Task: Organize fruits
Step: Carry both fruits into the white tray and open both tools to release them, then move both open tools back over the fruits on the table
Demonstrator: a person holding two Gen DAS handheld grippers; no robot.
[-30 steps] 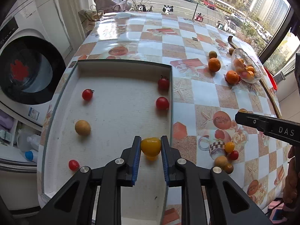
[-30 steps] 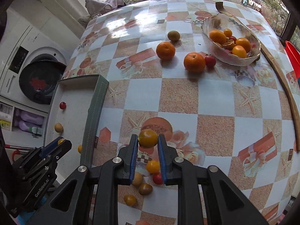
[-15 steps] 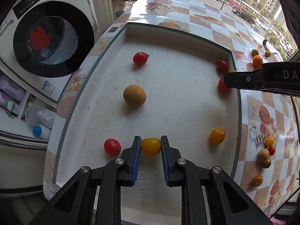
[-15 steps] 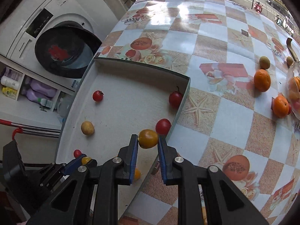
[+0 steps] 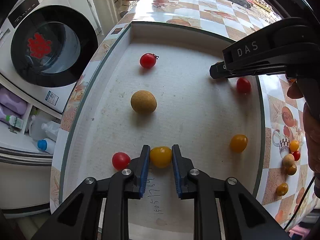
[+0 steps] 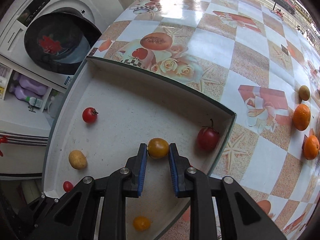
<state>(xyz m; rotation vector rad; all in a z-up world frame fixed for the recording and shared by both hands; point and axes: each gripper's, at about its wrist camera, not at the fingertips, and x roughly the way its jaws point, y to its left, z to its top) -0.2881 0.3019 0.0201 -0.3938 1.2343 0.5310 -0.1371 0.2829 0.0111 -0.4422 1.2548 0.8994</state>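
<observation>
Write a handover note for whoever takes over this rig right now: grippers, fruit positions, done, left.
Left gripper: shut on a yellow tomato, low over the tray.
Right gripper: shut on an orange-yellow tomato, over the tray's right part.
Done: six small fruits lie loose in the tray.
Left: release both tomatoes, then fetch the small cluster on the table and the oranges farther off.
</observation>
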